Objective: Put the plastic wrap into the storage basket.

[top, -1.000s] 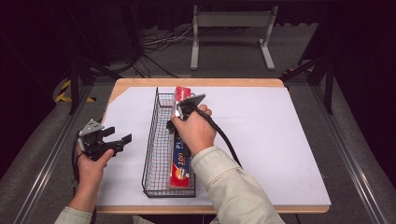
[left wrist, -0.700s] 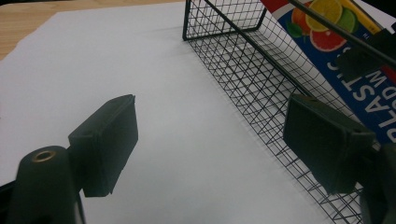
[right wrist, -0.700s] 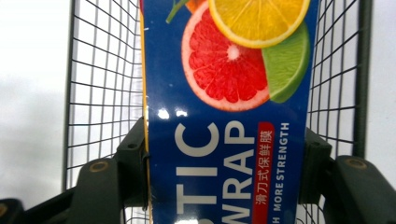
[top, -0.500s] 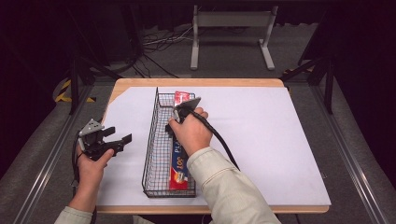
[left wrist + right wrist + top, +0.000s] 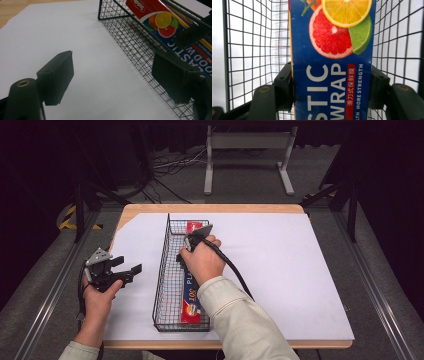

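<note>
The plastic wrap box has slid nearer inside the wire basket, the right gripper fingers clamped on its sides, apparently placing it. The left gripper fingers hang apart above the counter.

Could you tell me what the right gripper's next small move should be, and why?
Probably a straight lift: the right gripper has its jaws shut on both sides of the plastic wrap box, which lies lengthwise in the wire basket.
</note>
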A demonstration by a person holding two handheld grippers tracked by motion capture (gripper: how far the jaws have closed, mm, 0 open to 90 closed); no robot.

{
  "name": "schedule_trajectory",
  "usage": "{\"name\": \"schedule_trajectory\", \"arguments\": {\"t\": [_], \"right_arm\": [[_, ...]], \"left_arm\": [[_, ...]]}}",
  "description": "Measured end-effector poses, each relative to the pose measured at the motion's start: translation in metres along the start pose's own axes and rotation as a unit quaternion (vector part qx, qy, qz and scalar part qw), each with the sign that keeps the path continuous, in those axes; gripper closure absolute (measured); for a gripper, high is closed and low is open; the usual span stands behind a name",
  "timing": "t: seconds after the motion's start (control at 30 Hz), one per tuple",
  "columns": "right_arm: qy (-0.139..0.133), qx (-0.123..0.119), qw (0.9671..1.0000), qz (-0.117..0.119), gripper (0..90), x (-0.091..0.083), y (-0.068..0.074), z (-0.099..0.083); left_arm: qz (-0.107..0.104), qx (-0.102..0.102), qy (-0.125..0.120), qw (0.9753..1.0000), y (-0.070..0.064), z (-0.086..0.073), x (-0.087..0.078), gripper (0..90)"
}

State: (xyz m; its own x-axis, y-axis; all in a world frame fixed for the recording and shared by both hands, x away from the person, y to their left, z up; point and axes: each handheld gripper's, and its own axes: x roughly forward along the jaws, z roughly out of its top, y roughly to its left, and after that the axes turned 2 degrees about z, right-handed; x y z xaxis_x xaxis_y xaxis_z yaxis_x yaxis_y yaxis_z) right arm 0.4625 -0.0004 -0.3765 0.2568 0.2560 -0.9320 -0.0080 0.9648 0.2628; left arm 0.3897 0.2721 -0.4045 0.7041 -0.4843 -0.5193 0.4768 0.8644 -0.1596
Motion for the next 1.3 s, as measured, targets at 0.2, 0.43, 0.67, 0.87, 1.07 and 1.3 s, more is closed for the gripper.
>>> {"name": "schedule_trajectory", "arguments": {"t": [0.2, 0.43, 0.67, 0.87, 1.07, 1.3], "right_arm": [[0.005, 0.0, 1.0, -0.008, 38.0, 0.003, 0.002, 0.001], [0.012, 0.0, 0.9998, -0.018, 38.0, 0.006, 0.005, 0.004], [0.016, -0.002, 0.9996, -0.023, 38.0, 0.009, 0.006, 0.005], [0.017, -0.006, 0.9992, -0.035, 37.9, 0.01, 0.008, 0.005], [0.015, -0.009, 0.9994, -0.031, 37.0, 0.01, 0.008, 0.005], [-0.007, -0.009, 0.9998, -0.017, 29.9, 0.001, 0.005, 0.009]], "left_arm": [[0.001, -0.002, -0.003, 1.0, 0.001, 0.0, -0.001, 18.8], [0.001, -0.001, 0.001, 1.0, 0.0, -0.001, -0.001, 18.8], [0.0, -0.004, -0.001, 1.0, 0.002, -0.001, -0.001, 18.8], [0.001, -0.001, -0.001, 1.0, 0.001, -0.001, -0.001, 18.8], [0.001, -0.003, 0.0, 1.0, 0.001, -0.001, -0.001, 18.8], [0.0, 0.0, 0.003, 1.0, 0.001, -0.001, 0.001, 18.8]]}}
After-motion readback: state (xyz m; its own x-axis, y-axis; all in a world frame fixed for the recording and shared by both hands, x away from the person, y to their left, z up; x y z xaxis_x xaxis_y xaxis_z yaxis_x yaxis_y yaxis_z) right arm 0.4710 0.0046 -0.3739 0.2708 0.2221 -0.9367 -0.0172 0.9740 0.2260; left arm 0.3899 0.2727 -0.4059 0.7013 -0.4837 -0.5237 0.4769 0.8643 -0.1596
